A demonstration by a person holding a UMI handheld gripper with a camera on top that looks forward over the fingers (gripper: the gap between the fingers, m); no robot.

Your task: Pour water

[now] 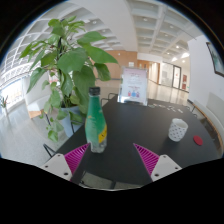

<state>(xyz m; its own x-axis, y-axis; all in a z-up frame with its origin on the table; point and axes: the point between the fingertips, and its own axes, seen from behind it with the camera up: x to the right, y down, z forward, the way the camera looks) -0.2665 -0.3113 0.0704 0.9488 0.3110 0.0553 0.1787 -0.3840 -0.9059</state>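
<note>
A green bottle (96, 122) with a green cap and a white-and-yellow label stands upright on the dark table (130, 135). It is just ahead of my left finger, close to its pink pad (76, 155). A white patterned cup (177, 129) stands farther off to the right, beyond my right finger's pad (148, 157). My gripper (112, 160) is open and empty, low over the table. Nothing is between the fingers.
A large leafy potted plant (66, 70) stands behind and left of the bottle. A small red object (198, 141) lies right of the cup. A sign stand (133, 86) is beyond the table's far edge. Chairs show at the table's left and right edges.
</note>
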